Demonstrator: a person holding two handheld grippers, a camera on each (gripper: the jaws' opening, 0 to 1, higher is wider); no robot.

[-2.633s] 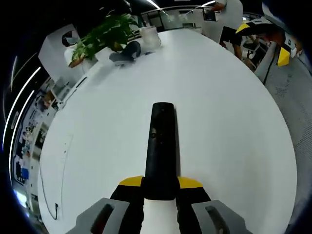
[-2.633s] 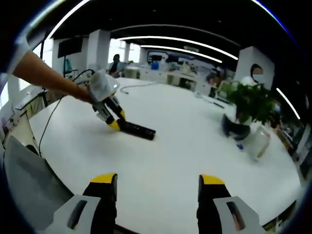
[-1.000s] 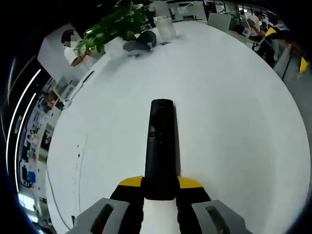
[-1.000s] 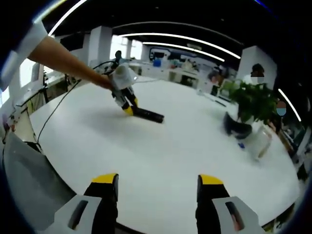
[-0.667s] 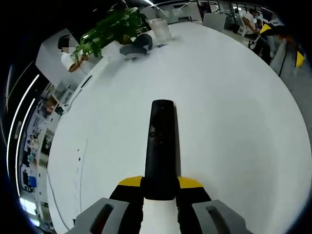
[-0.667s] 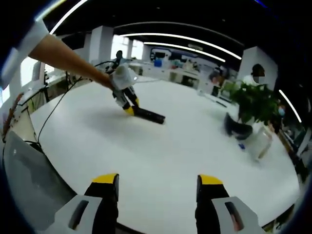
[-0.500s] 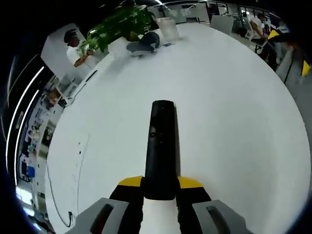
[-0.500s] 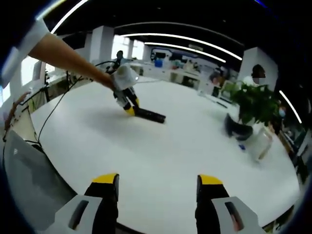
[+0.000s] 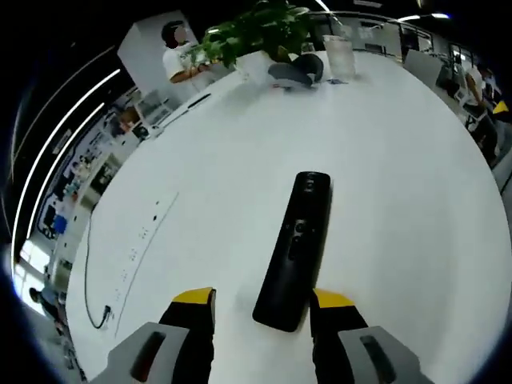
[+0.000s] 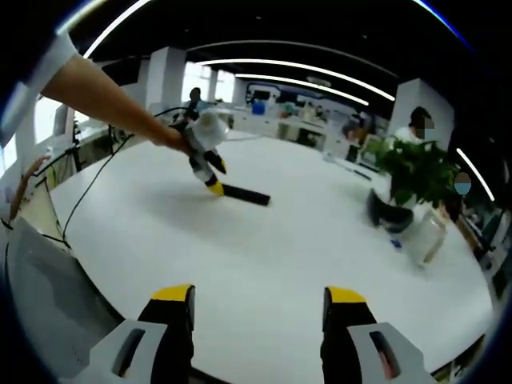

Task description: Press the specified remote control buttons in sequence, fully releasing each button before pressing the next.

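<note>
While the remote [image 9: 294,238] lies flat on the table [image 9: 400,160], the left gripper [image 9: 262,310] holds its jaws spread around the near end. The right gripper [image 10: 257,308] hovers with jaws spread.

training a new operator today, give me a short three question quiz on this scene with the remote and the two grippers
1. True or false: the left gripper clamps the long black plastic remote control.
2. What does the remote lie on? A) round white table B) chair C) floor
3. Fill in: beside the green leafy potted plant stands a clear ____.

Key: 1 false, its jaws stand open either side of the remote; 2 A; 3 jug.
</note>
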